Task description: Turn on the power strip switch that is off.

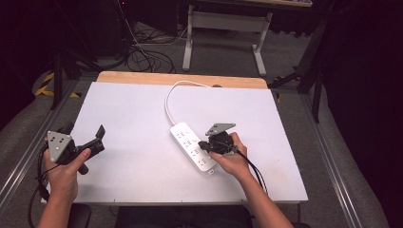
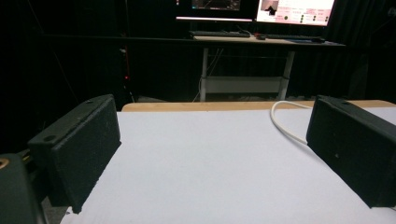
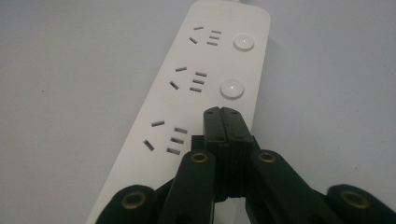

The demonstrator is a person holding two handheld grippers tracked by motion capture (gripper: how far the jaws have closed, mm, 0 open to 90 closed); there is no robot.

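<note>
A white power strip (image 1: 192, 146) lies aslant on the white table (image 1: 133, 142), right of centre, and its white cable (image 1: 167, 102) curves off to the far edge. My right gripper (image 1: 203, 144) is shut, with its tips over the strip. In the right gripper view the closed tips (image 3: 223, 115) sit on the strip's (image 3: 187, 93) row of round buttons, just below the second button (image 3: 232, 88). Whether they touch it I cannot tell. My left gripper (image 1: 83, 132) is held open at the table's left edge with nothing between its jaws. The left gripper (image 2: 212, 126) faces the far side, with the cable (image 2: 285, 126) near the right jaw.
A bare wooden strip (image 1: 142, 78) runs along the table's far edge. Beyond it stands a desk with white legs (image 1: 259, 52), and cables lie on the floor (image 1: 142, 57). Monitors (image 2: 294, 9) glow on that desk.
</note>
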